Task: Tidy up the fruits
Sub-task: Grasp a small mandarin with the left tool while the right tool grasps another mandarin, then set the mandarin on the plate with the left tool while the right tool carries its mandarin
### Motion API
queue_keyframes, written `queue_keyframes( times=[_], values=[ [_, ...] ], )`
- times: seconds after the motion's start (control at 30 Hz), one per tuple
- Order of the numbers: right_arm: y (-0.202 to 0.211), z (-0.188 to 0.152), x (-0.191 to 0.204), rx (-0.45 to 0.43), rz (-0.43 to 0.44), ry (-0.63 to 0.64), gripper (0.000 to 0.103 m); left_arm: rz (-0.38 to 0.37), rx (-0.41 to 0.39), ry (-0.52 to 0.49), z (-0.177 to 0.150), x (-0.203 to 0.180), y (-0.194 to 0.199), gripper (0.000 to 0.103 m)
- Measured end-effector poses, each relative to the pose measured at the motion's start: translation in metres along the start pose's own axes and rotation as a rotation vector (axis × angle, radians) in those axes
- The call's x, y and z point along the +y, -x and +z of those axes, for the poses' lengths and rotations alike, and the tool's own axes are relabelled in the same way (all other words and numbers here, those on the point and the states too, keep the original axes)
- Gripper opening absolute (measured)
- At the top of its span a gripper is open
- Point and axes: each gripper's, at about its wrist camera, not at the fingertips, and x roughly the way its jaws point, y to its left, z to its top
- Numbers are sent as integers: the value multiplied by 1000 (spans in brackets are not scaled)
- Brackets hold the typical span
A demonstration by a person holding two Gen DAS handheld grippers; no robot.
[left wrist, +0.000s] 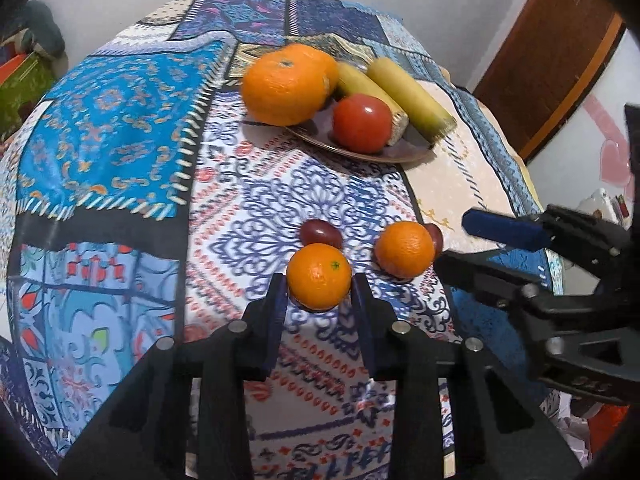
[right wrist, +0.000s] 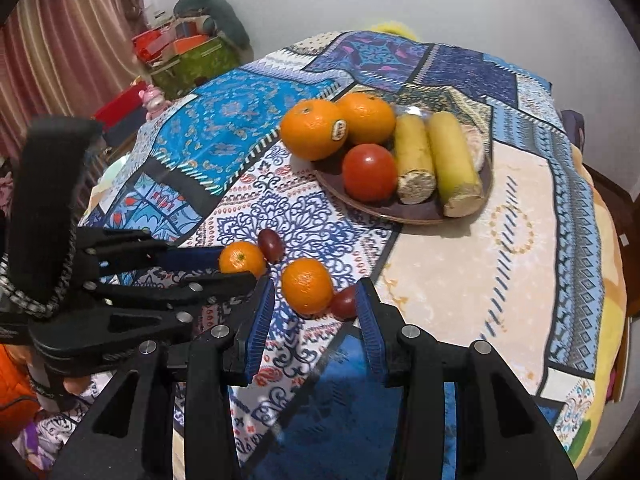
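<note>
**Fruit on patchwork-covered table: items and positions**

Patchwork tablecloth [right wrist: 224,120], blue, white and beige printed fabric, covers the whole table; white wall behind, a green box of clutter [right wrist: 188,60] on the floor past the table's far left corner.

1. Dark brown shallow plate [right wrist: 420,212], toward the far right part of the table. Holds two large oranges side by side at its far left rim, the nearer one [right wrist: 314,130] bearing a small sticker, the other [right wrist: 368,118] touching it; one round red tomato [right wrist: 370,172] at the near rim; two yellow banana pieces with cut ends [right wrist: 416,160], lying parallel on the right half.

2. Small round orange, nearest the left claw [left wrist: 319,276], on the cloth near the table's middle, well apart from the plate. Left gripper [left wrist: 319,292]: the jaws stand on either side of this orange, and close against it; whether they press on it cannot be told.

3. Dark red grape [left wrist: 320,233], just behind item 2.

4. Second small round orange [left wrist: 405,250], to the right of item 2, apart from it.

5. Second dark red grape [right wrist: 344,302], touching item 4 on its right side.

6. Right gripper [right wrist: 316,308]: jaws apart, with item 4 and its grape lying in the gap between them, clamped on nothing.
</note>
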Motion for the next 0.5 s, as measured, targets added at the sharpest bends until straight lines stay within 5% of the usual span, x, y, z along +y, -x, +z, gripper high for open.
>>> queue_keyframes(
  times=[0.5],
  values=[
    [-23, 7, 1, 38, -6, 4, 30, 8, -54, 41, 8, 21, 17, 32]
  ],
)
